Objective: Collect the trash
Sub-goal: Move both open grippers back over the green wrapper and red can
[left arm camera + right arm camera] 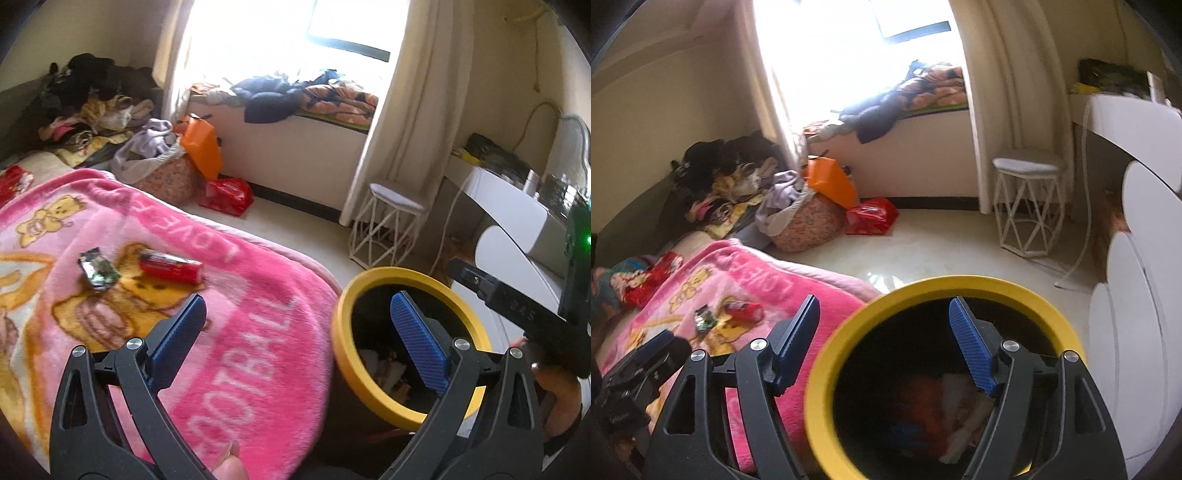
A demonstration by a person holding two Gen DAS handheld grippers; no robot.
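Observation:
A red wrapper (170, 266) and a crumpled silver-green wrapper (99, 272) lie side by side on the pink blanket (240, 350) of the bed. They appear smaller in the right wrist view, the red wrapper (746, 310) beside the silver-green wrapper (703, 319). A black bin with a yellow rim (341, 332) stands by the bed's corner, with paper and orange scraps (934, 413) at its bottom. My left gripper (299, 299) is open and empty, one finger over the blanket, the other over the bin. My right gripper (884, 300) is open and empty above the bin's yellow rim (820, 387).
A fabric laundry basket (166, 177), an orange bag (201, 147) and a red plastic bag (227, 195) crowd the floor by the window seat. A white wire stool (391, 221) stands near the curtain. White rounded furniture (1137, 332) lies right of the bin.

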